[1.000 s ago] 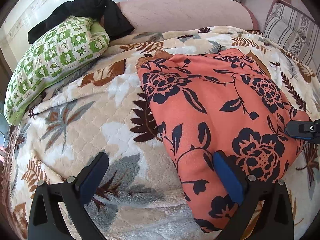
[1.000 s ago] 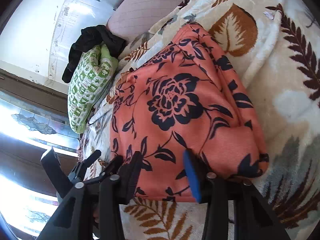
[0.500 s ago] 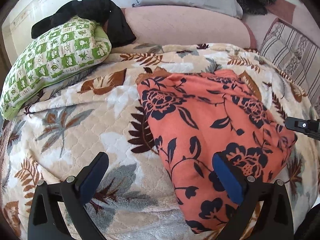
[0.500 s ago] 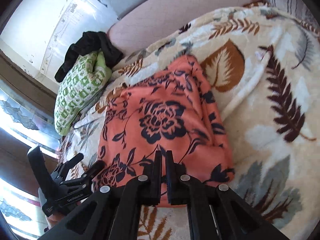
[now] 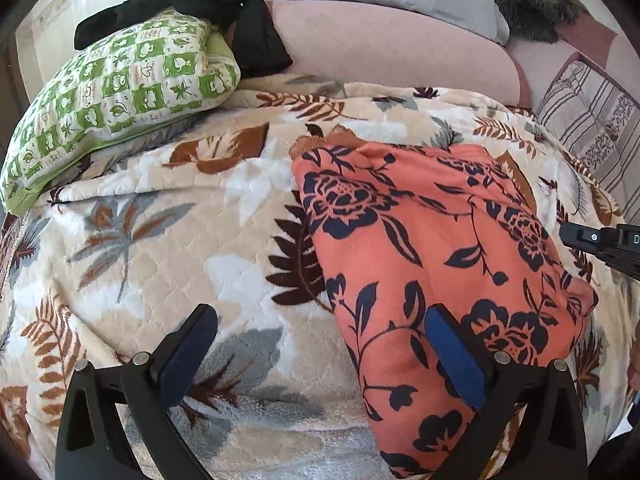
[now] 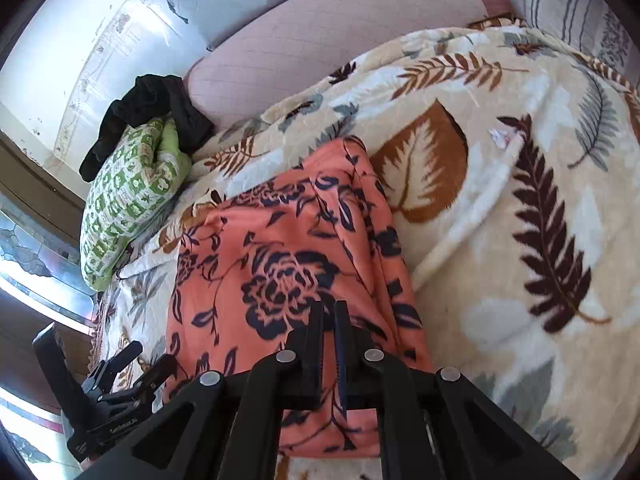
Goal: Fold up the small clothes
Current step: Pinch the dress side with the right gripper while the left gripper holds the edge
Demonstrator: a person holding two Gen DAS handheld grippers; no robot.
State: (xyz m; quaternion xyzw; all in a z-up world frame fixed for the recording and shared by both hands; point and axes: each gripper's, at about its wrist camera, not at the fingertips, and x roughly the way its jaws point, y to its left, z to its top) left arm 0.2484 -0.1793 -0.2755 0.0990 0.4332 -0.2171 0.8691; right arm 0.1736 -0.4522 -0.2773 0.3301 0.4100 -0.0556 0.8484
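Your right gripper [image 6: 329, 312] has its fingers pressed together over the near edge of the orange floral garment [image 6: 288, 276]; whether cloth is caught between them you cannot tell. Your left gripper [image 5: 320, 340] holds its fingers spread wide: the right finger [image 5: 452, 356] sits over the garment's near part, the left finger [image 5: 188, 356] over the leaf-patterned blanket [image 5: 160, 240]. Beyond the fingertips the garment lies folded on the blanket.
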